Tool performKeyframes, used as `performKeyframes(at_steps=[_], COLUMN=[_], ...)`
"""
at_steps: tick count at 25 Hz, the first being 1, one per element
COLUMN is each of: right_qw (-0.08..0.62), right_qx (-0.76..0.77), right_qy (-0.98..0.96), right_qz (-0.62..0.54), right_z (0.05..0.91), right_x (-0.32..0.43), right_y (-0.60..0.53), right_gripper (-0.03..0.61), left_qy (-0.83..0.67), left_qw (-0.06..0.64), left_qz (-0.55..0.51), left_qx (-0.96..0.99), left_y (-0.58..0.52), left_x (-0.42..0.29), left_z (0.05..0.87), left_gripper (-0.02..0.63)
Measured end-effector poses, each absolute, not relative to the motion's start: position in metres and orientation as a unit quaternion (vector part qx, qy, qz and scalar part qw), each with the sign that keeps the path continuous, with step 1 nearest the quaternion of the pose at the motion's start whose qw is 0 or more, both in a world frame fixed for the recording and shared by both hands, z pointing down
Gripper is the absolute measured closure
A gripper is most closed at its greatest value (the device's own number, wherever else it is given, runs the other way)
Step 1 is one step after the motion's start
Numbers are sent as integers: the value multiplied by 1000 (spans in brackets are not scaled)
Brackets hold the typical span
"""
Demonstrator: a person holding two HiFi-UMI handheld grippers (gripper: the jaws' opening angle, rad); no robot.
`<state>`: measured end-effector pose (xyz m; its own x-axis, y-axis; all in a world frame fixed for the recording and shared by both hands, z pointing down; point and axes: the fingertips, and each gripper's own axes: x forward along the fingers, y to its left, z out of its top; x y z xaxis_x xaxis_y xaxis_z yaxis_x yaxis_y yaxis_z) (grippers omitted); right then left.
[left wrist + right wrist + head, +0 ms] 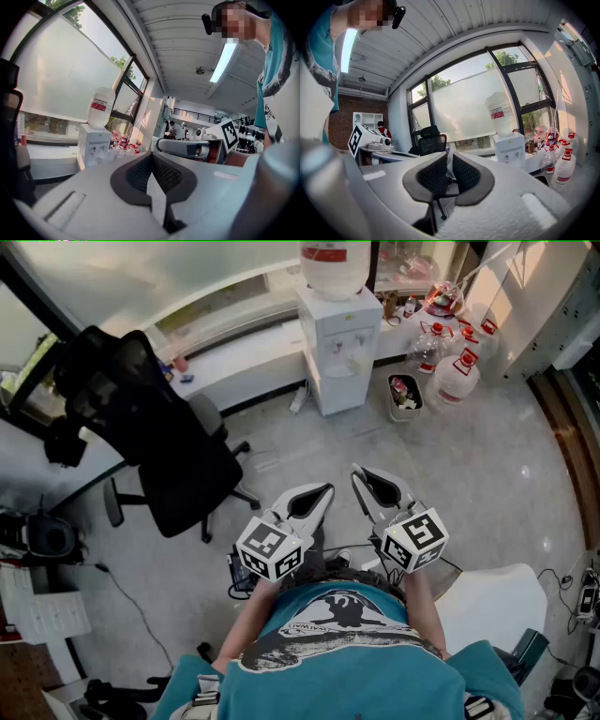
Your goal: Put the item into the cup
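No cup and no item to go in it shows in any view. Both grippers are held close to the person's chest, above the floor, and point forward. In the head view my left gripper [317, 491] sits left of my right gripper [361, 474], and the two marker cubes are side by side. In the left gripper view, the left gripper [151, 157] has its dark pads meeting at the tips with nothing between them. The right gripper [449, 157], in its own view, is also shut and empty.
A black office chair [159, 442] stands on the grey floor to the left. A water dispenser [339, 343] stands against the window ledge ahead. A small waste bin [405, 395] and several water bottles [455, 371] are at its right. A white surface [497, 601] lies at lower right.
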<state>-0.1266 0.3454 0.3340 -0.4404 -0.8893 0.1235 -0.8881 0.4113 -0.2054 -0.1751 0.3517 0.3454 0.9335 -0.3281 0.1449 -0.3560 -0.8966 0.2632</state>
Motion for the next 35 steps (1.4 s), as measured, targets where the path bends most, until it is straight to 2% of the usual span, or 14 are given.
performKeyframes(at_steps=[22, 35], right_qw=[45, 52], right_qx=[-530, -553], right_qy=[832, 811], right_qz=[-158, -186], right_z=[341, 355], right_x=[-110, -61], right_y=[346, 297], right_gripper=[538, 538], left_qy=[-171, -126], left_qw=[149, 173], left_qz=[74, 90], left_qx=[971, 973], left_y=[355, 305], left_x=[-164, -111], left_z=[349, 364], left_gripper=[603, 601])
